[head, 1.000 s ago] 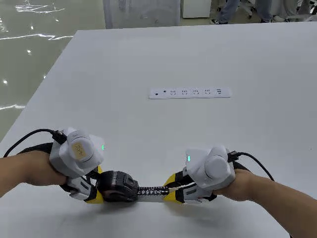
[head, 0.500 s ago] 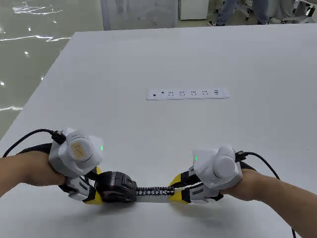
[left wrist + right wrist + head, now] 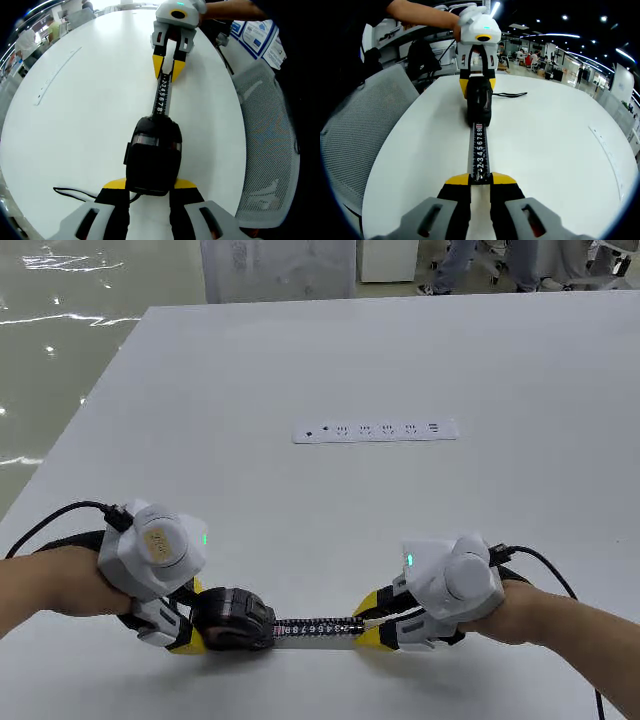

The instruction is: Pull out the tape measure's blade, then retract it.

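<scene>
A black tape measure case (image 3: 233, 618) rests on the white table near its front edge, with my left gripper (image 3: 196, 630) shut on it. In the left gripper view the case (image 3: 152, 155) sits between the yellow-tipped jaws. Its blade (image 3: 315, 625) runs right, white with black numbers, a short length drawn out. My right gripper (image 3: 368, 624) is shut on the blade's end. Seen from the right gripper view, the blade (image 3: 479, 150) stretches from my right gripper (image 3: 480, 178) to the case (image 3: 479, 102). The left gripper view shows the blade (image 3: 161, 95) leading to the right gripper (image 3: 168, 64).
A white power strip (image 3: 375, 430) lies flat in the middle of the table (image 3: 300, 370). A cable (image 3: 55, 515) trails from the left gripper, another (image 3: 565, 585) from the right. Grey mesh chairs (image 3: 365, 120) stand by the table's near edge.
My right gripper has moved right with the blade's end, so more blade shows between the grippers. The left gripper and case have held still.
</scene>
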